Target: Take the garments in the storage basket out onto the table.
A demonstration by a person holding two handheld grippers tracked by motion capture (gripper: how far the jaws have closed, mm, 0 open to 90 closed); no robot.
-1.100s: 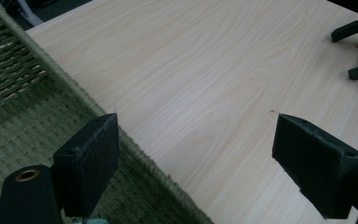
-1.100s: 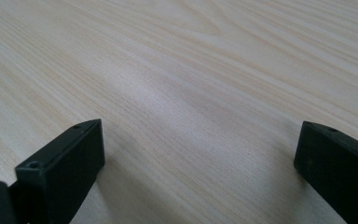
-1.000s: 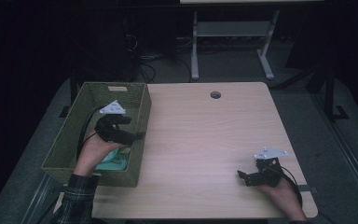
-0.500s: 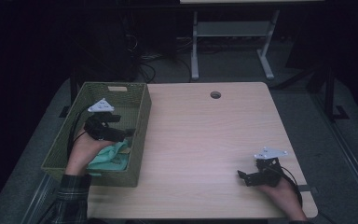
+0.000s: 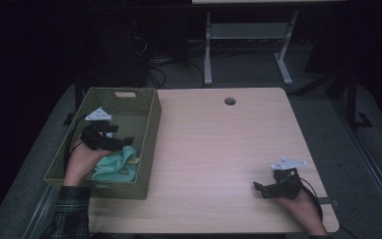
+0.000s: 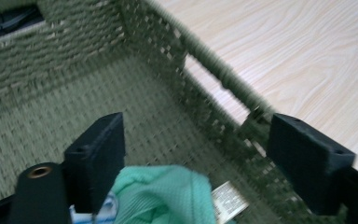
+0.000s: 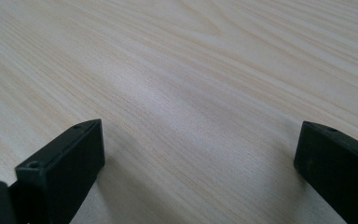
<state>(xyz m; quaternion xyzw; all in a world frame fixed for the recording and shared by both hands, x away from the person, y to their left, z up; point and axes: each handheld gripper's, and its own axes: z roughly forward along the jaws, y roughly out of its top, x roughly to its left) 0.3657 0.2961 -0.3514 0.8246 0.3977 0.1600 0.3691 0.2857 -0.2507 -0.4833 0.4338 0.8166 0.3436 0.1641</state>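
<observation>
Two tools work a pale wooden surface (image 5: 219,149) seen from above. At the left of the frame, the left tool (image 5: 122,143) hangs inside a woven green basket (image 5: 149,124), its jaws wide though they have just been closing a little, with nothing pressed between them. A crumpled green cloth (image 5: 117,164) lies on the basket floor at its near end, just below that tool; in the left gripper view the cloth (image 6: 168,196) sits low between the jaws. At the lower right, the right tool (image 5: 257,188) rests on bare wood, jaws spread wide and empty.
</observation>
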